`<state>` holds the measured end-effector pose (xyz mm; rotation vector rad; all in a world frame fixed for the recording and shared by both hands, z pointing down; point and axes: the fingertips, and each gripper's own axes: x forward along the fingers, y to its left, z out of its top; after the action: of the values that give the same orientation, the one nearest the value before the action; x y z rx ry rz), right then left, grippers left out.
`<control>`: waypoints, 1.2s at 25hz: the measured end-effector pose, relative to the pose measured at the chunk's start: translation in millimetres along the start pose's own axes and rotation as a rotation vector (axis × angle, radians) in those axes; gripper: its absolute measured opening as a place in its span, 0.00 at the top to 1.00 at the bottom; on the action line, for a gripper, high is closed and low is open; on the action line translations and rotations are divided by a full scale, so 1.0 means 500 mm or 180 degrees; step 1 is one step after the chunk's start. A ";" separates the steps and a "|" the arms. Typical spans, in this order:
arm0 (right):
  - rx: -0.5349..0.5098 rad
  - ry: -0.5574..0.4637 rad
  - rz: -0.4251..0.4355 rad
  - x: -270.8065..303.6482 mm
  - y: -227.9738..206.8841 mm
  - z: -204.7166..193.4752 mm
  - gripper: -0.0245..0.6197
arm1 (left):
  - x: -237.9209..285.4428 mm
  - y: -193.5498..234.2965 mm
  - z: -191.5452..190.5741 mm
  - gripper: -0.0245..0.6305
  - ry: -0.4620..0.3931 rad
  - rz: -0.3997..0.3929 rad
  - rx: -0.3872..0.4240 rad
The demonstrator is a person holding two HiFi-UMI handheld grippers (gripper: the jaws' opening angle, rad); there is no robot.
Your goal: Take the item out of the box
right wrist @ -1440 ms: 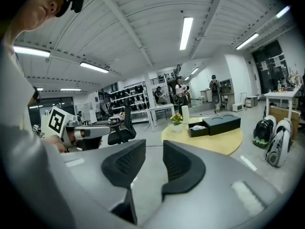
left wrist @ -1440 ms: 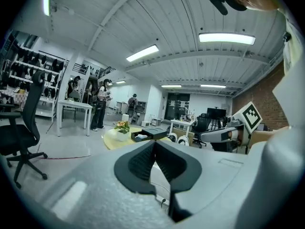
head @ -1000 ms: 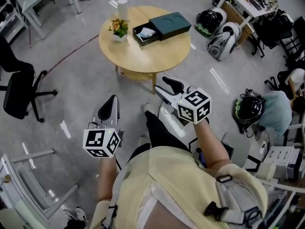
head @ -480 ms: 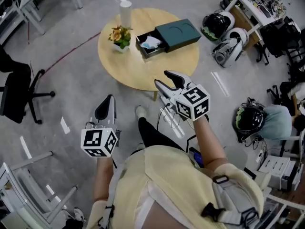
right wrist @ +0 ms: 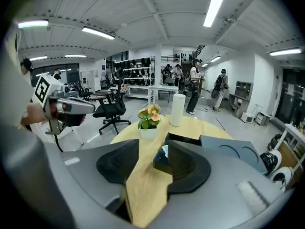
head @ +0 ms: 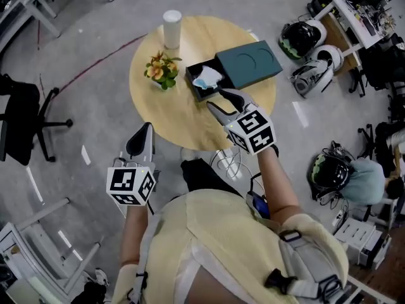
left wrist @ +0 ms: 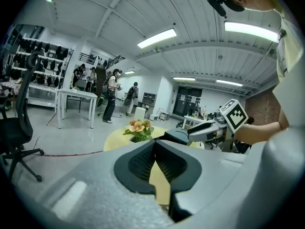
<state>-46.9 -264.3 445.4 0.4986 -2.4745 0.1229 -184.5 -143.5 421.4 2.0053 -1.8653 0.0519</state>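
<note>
A: Seeing the item (head: 206,78) down in the pulled-out black tray (head: 195,88) of the box (head: 248,64), on the far half of the round table (head: 166,116). Pale, crumpled-looking. Can't tell what exactly.

B: Confirmed. Teal rest of the box right behind it. Grip state?

A: Right gripper (head: 215,99): spread apart, nothing between, hanging over the tabletop just short of the tray. Left gripper (head: 144,132): tips pressed together, empty, off the table edge, well apart from the box.

B: Risks from here?

A: Mainly clipping the tray wall on the way in, given a narrow pocket and wide jaws. Likely to shove the whole box across the top, with nothing bracing it and the left too far off to help.

B: Also pinching just a loose corner of something that soft, then losing it on the lift.

A: Agreed. Flower pot (head: 162,70) near the tray's left side, white cylinder (head: 172,28) beyond. Easy to tip the pot with a wide sweep.

B: Versus a second ago?

A: Closer in. Back then, right gripper over bare floor, short of the table rim. Now over the wood, nearly at the tray. Table larger and lower in the head view. Right jaw spread much the same. Left gripper in about the same pose beside the body. Box, pot and cylinder in the same layout.
</note>
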 end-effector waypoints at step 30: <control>-0.1573 0.2183 0.1249 0.246 -0.066 -0.129 0.56 | 0.211 0.107 -0.014 0.96 0.0335 0.0149 -0.0192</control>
<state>-91.1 -321.9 568.4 -0.2210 -1.7985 -0.1420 -222.7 -243.3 472.8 1.8817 -1.8260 0.1109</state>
